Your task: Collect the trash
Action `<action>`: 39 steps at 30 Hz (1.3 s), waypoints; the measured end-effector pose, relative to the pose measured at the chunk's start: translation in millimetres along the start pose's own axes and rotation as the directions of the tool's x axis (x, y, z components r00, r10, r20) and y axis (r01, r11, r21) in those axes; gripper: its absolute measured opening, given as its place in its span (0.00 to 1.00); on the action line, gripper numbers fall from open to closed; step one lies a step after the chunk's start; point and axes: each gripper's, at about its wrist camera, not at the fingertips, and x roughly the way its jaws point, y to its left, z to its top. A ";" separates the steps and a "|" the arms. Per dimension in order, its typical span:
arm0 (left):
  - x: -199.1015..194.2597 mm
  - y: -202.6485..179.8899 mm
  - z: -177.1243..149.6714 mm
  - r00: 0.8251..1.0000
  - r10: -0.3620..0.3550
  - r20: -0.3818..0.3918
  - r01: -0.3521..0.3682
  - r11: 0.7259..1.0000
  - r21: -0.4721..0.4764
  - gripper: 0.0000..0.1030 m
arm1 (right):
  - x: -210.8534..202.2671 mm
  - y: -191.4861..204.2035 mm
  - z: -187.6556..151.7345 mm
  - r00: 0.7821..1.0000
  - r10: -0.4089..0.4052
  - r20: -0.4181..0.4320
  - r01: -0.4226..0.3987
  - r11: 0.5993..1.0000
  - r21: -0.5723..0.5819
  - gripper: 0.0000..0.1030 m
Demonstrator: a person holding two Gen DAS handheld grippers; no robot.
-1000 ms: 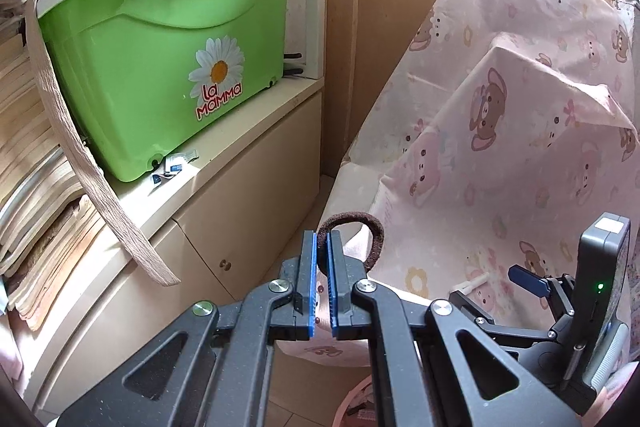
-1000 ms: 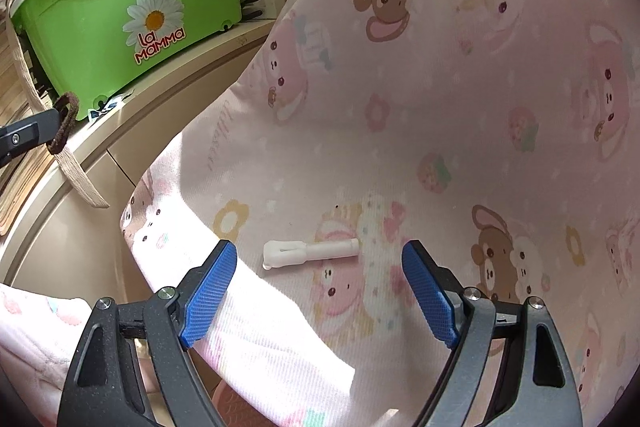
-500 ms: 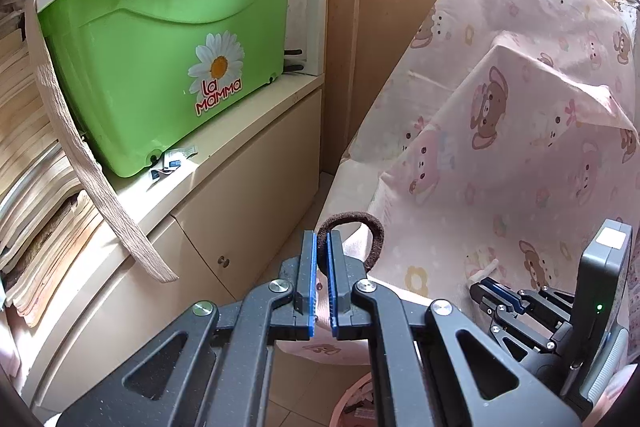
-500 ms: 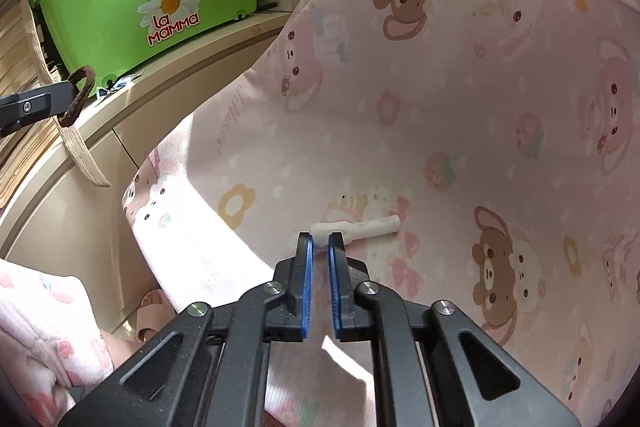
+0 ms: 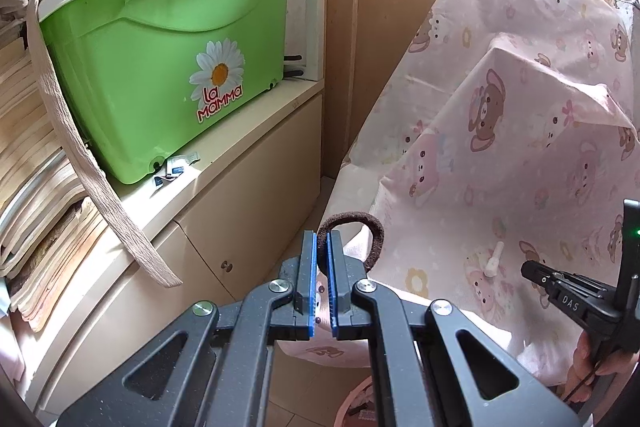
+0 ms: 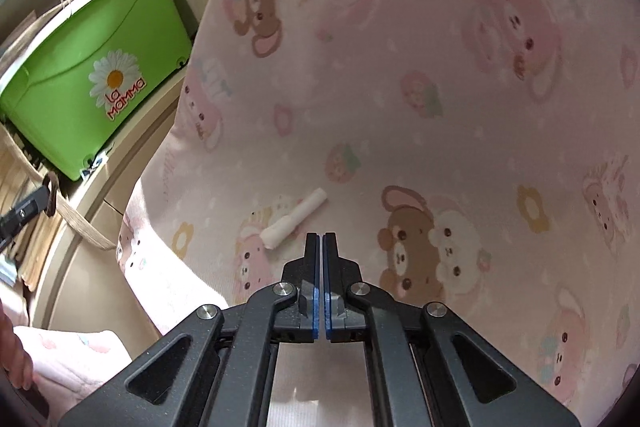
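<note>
My left gripper (image 5: 322,241) is shut on a brown hair tie (image 5: 362,227), whose loop sticks up and to the right of the blue pads. A small white plastic piece (image 6: 294,219) lies on the pink bear-print sheet (image 6: 440,87), just ahead and left of my right gripper (image 6: 321,239). That gripper is shut with nothing between its pads. In the left wrist view the white piece (image 5: 494,261) shows on the sheet, with the right gripper's black tip (image 5: 532,269) close to its right.
A green La Mamma box (image 5: 160,79) sits on a cream cabinet (image 5: 224,211) to the left, beside stacked papers (image 5: 28,155) and a hanging beige strap (image 5: 80,163). A wooden wall (image 5: 380,7) stands behind. A pink container (image 5: 360,403) shows on the floor below.
My right gripper has shut without taking the white piece, then drawn back, shifted right and rolled, so the piece now lies diagonally to its left. The left gripper stays still with the hair tie.
</note>
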 end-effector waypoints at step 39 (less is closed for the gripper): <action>10.0 -7.5 -4.7 0.999 -0.019 -0.041 0.020 1.000 0.024 0.04 | 23.9 56.6 -17.2 0.986 -0.161 0.052 0.166 0.981 -0.104 0.22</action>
